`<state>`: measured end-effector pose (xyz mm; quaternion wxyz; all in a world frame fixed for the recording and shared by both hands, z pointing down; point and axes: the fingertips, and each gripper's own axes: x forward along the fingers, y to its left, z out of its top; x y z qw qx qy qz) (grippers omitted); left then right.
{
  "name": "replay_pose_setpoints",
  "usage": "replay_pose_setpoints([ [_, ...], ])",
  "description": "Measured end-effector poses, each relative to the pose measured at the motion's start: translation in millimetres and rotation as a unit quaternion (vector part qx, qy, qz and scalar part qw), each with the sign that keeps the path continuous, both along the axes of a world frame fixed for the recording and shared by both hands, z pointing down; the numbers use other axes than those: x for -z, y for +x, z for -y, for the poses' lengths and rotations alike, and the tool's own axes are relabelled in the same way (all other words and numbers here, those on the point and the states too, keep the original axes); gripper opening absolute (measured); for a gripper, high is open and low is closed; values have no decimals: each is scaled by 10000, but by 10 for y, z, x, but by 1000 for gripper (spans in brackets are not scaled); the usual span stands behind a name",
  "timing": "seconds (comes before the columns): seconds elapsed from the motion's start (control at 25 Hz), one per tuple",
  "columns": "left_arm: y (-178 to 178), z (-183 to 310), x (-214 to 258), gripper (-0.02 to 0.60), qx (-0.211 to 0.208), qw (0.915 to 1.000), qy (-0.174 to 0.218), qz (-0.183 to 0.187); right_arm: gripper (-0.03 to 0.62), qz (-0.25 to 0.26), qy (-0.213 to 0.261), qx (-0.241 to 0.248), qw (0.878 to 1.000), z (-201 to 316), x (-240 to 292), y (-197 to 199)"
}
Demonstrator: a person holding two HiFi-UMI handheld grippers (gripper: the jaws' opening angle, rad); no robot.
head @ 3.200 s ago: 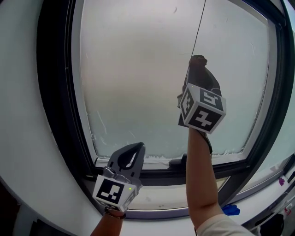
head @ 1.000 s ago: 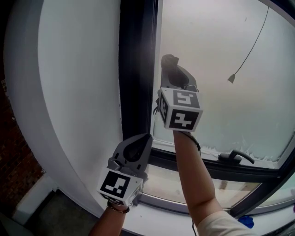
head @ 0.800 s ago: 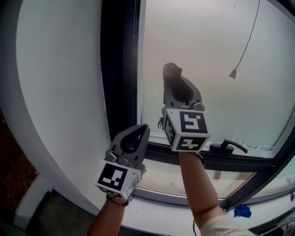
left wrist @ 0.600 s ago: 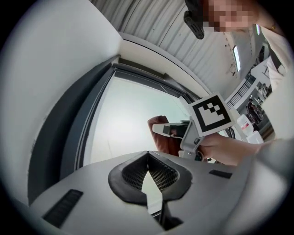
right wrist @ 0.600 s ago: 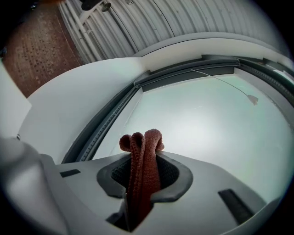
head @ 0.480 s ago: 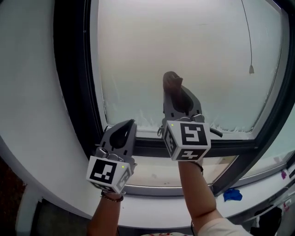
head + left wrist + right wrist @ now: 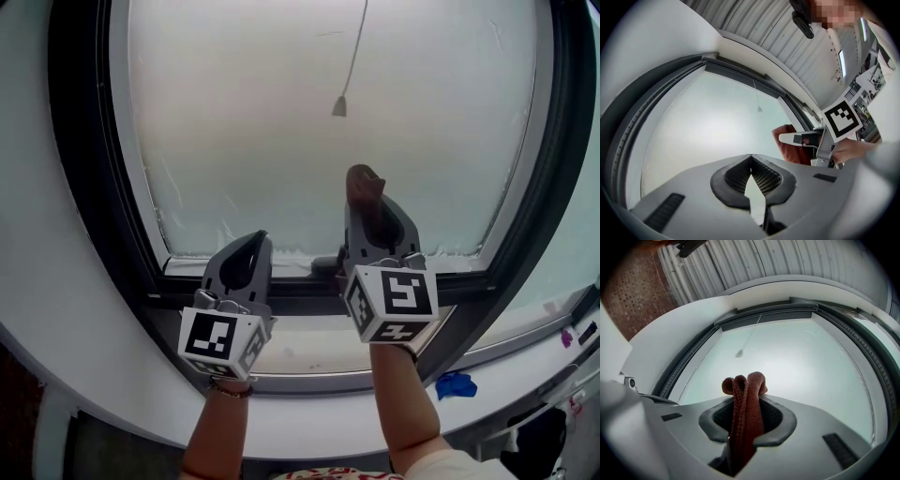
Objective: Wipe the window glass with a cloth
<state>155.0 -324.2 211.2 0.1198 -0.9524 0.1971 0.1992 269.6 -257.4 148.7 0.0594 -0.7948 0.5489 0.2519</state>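
Observation:
The frosted window glass [image 7: 281,112] fills the head view inside a dark frame [image 7: 80,178]. My right gripper [image 7: 367,202] is shut on a folded rust-brown cloth [image 7: 363,182], and the cloth's end points at the lower middle of the pane. In the right gripper view the cloth [image 7: 746,394] bulges out between the jaws in front of the glass [image 7: 801,357]. My left gripper [image 7: 251,246] is shut on nothing, low by the bottom frame rail. In the left gripper view its tips [image 7: 750,157] meet, with the cloth [image 7: 786,140] to the right.
A thin blind cord with a small pull [image 7: 339,105] hangs in front of the upper glass. A dark window handle [image 7: 326,266] lies on the bottom rail between the grippers. Below runs a white sill [image 7: 309,356], with a blue object [image 7: 456,384] at the lower right.
The right gripper with the cloth has gone from the pane's left edge down and rightward to the lower middle. The left gripper has stayed low by the bottom rail.

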Motion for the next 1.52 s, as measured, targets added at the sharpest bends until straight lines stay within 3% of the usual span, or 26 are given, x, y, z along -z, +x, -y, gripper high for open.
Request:
replay_pose_setpoints([
  [0.36, 444, -326, -109, 20, 60, 9998, -143, 99, 91, 243, -166, 24, 9996, -412, -266, 404],
  [0.72, 672, -718, -312, 20, 265, 9991, -218, 255, 91, 421, -411, 159, 9981, -775, -627, 607],
  [1.2, 672, -1168, -508, 20, 744, 9961, -270, 401, 91, 677, -572, 565, 9945, -1177, -986, 663],
  [1.52, 454, -1323, -634, 20, 729, 9959, -438, 309, 91, 672, -575, 619, 9942, -1419, -1082, 479],
])
